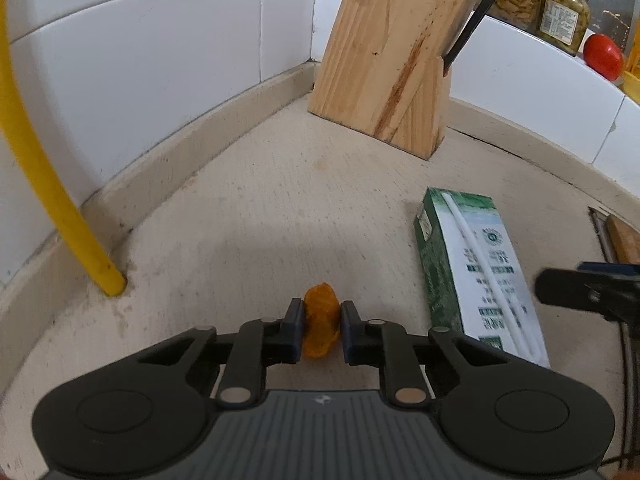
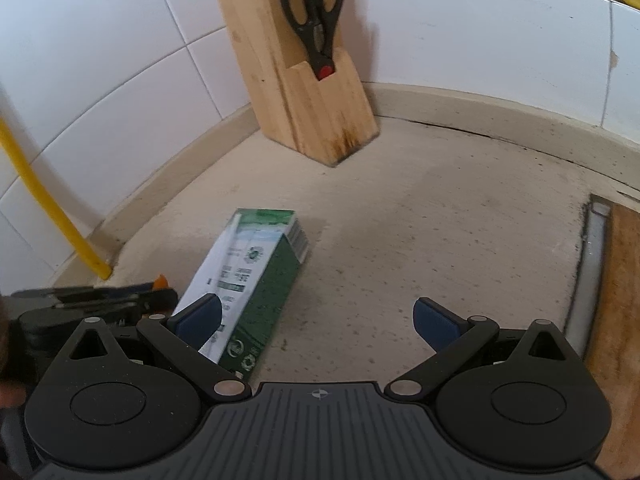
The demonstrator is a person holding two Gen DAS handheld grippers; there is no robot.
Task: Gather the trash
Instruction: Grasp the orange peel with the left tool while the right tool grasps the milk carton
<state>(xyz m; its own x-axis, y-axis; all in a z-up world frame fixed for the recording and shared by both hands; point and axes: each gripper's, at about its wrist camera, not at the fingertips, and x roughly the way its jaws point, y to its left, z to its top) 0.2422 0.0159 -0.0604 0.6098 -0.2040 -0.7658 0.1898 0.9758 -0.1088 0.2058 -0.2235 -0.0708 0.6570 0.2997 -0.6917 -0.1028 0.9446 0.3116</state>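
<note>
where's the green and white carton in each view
Left wrist view: the green and white carton lies flat on the beige counter at right of centre, to the right of the left gripper.
Right wrist view: the carton lies left of centre, its near end behind the left finger of the right gripper.
Shared landmark: the wooden knife block in the tiled corner.

one orange scrap (image 1: 320, 322), one carton (image 1: 476, 272), one knife block (image 1: 394, 54), two jars (image 1: 564, 14), two claws (image 1: 321, 330).
</note>
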